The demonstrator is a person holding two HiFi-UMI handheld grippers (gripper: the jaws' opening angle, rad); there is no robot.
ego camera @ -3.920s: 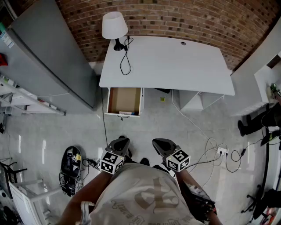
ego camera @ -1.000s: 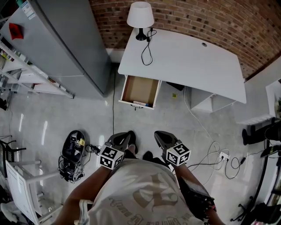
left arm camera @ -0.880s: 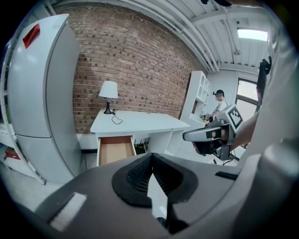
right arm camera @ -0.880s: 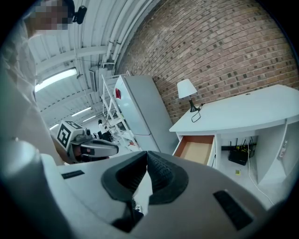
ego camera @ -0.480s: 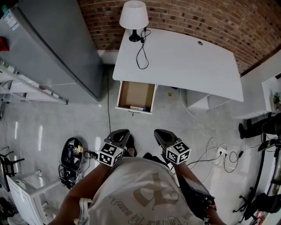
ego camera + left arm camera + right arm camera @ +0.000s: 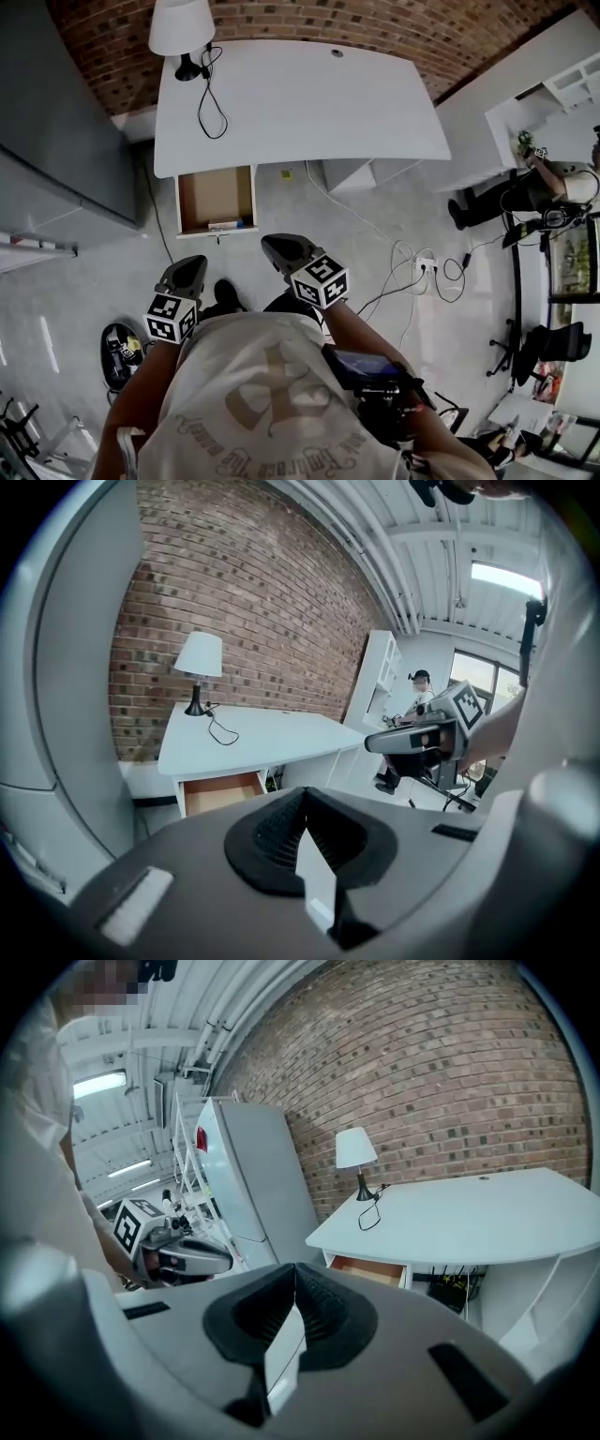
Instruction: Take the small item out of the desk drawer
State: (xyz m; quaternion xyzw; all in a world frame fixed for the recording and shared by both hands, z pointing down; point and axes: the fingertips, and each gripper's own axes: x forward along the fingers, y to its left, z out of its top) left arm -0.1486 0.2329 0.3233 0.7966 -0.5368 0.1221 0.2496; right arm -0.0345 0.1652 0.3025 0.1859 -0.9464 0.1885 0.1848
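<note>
Drawer [image 6: 211, 197] shifted left, left hand-held gripper [image 6: 190, 263] and right hand-held gripper [image 6: 274, 244] clenched empty, item [image 6: 225, 225] seen only overhead

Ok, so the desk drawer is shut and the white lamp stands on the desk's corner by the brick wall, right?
Not quite: the drawer is pulled open, as the head view shows, with a small item at its front edge. The white lamp does stand on the desk's corner by the brick wall.
</note>
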